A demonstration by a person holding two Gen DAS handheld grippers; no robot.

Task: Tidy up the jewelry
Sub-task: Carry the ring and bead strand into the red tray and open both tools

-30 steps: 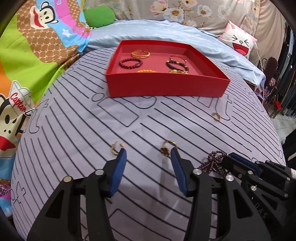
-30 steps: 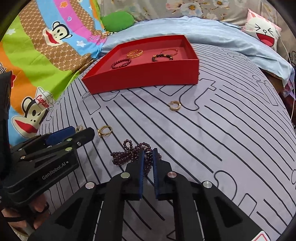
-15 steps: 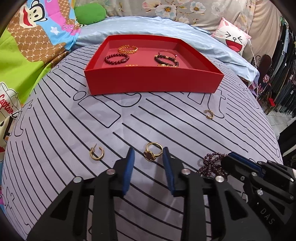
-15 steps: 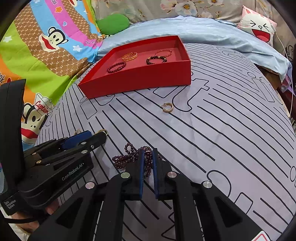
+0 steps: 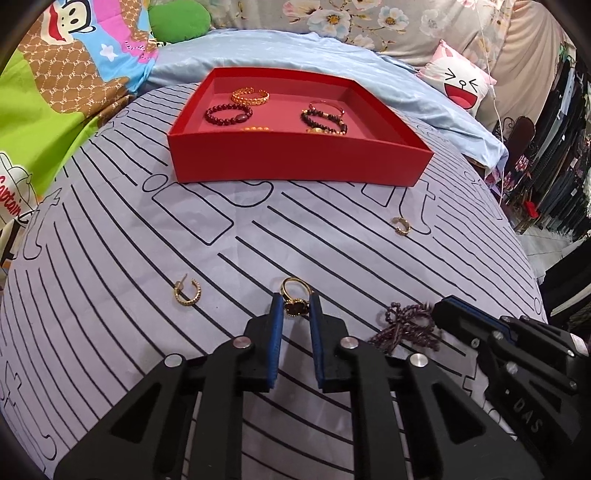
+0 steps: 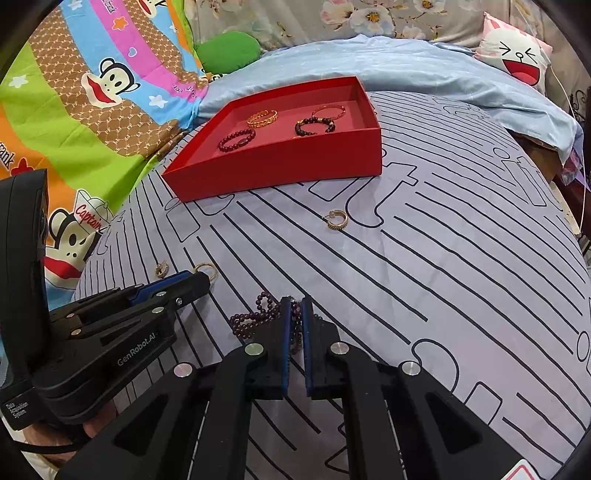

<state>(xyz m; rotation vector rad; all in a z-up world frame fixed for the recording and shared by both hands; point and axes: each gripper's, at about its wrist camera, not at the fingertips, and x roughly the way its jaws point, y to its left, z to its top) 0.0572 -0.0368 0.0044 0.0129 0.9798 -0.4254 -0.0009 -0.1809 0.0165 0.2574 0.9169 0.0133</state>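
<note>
A red tray (image 5: 295, 162) (image 6: 280, 166) holds several bracelets at the far end of the striped sheet. My left gripper (image 5: 294, 306) (image 6: 207, 282) is closed on a gold ring with a dark stone (image 5: 294, 301) (image 6: 207, 268). My right gripper (image 6: 294, 308) (image 5: 443, 314) is shut on a dark purple bead bracelet (image 6: 255, 317) (image 5: 406, 326) that lies on the sheet. A gold hoop earring (image 5: 188, 293) (image 6: 161, 268) lies left of the ring. Another gold hoop (image 5: 402, 225) (image 6: 338, 220) lies near the tray.
The lilac sheet with black lines (image 5: 110, 258) (image 6: 461, 258) covers a bed. A cartoon monkey blanket (image 6: 92, 110) lies at left, a green cushion (image 5: 177, 18) and a white face pillow (image 5: 458, 79) behind, a light blue sheet (image 6: 406, 66) beyond the tray.
My left gripper has moved right from between the earring and the ring and closed its jaws around the ring. My right gripper has stayed shut on the bead bracelet.
</note>
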